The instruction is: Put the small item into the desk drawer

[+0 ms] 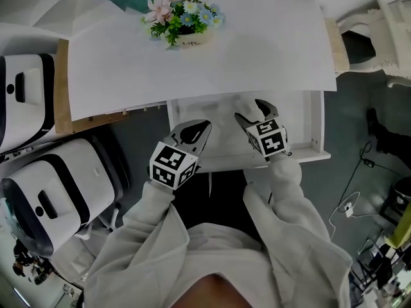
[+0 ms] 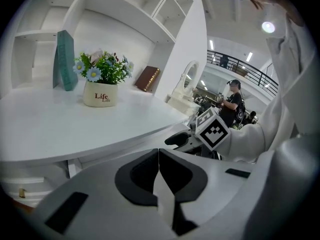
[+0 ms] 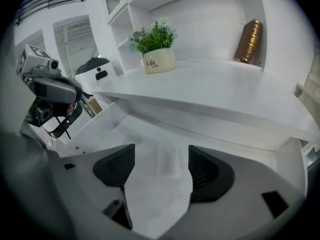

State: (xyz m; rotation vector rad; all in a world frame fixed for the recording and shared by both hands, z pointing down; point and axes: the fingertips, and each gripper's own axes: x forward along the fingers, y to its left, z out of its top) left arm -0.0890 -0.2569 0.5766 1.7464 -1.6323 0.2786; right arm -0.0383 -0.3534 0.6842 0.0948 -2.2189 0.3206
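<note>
The drawer [image 1: 308, 154] stands pulled out from under the near edge of the tabletop [image 1: 257, 50], and the right gripper [image 1: 252, 113] hangs over its middle with the jaws spread wide and pressing on nothing. Between them, in the right gripper view, a faint pale shape [image 3: 167, 160] lies on the drawer floor. This is most likely the small item, though white on white it is too washed out to be sure. The left gripper [image 1: 202, 128] sits by the drawer's front left corner with its jaws closed together and empty. The step in hand looks like the letting-go, so what counts now is a clean withdrawal. Keep the right jaws wide, lift straight up until both pads are clear of the item, and only then draw back over the drawer's front edge (a sideways drag could nudge the piece or catch it on a pad). After that the drawer would need an even push on its front, square to the tabletop's near edge so it does not bind. The flower pot [image 1: 186, 21] at the far edge is well out of the way.
</note>
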